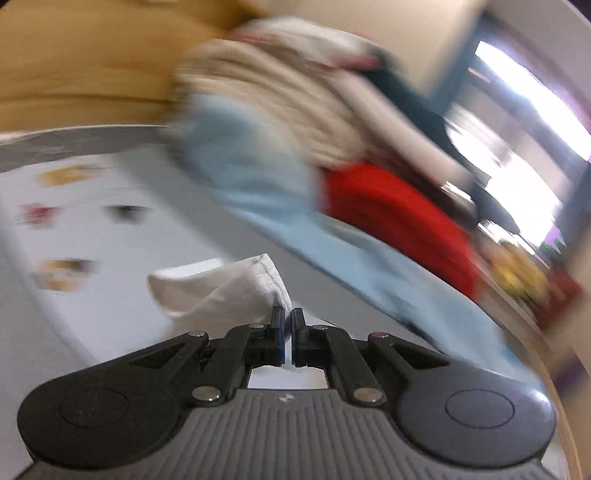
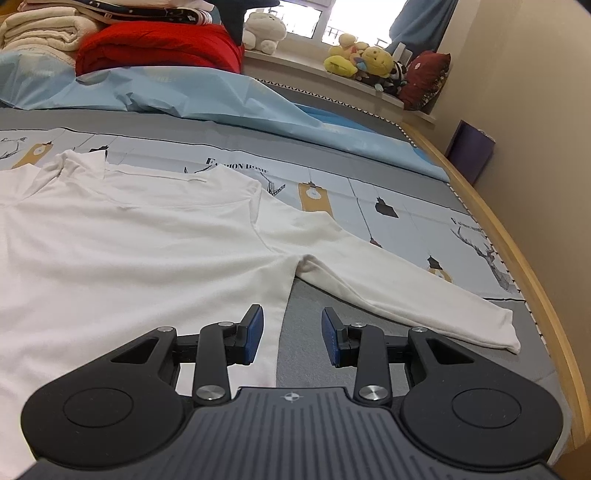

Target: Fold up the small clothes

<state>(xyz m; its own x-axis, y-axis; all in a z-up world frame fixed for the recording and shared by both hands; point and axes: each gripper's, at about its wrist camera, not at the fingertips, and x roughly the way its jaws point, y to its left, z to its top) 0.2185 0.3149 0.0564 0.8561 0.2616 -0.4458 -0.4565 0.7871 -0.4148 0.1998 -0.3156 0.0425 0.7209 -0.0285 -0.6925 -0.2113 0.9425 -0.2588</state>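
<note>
A white long-sleeved shirt (image 2: pixel 122 240) lies flat on the printed bed sheet (image 2: pixel 369 192), its right sleeve (image 2: pixel 388 280) stretched toward the bed's edge. My right gripper (image 2: pixel 291 336) is open, low over the shirt's side seam below the armpit, holding nothing. My left gripper (image 1: pixel 288 325) is shut on a bunched end of the white shirt (image 1: pixel 221 291) and holds it lifted above the sheet. The left wrist view is heavily motion-blurred.
Folded clothes are stacked at the head of the bed: a red one (image 2: pixel 159 48), a cream one (image 2: pixel 40 33), on a light blue cover (image 2: pixel 207 96). Plush toys (image 2: pixel 362 59) sit on the window sill. A wooden bed rim (image 2: pixel 532 280) runs along the right.
</note>
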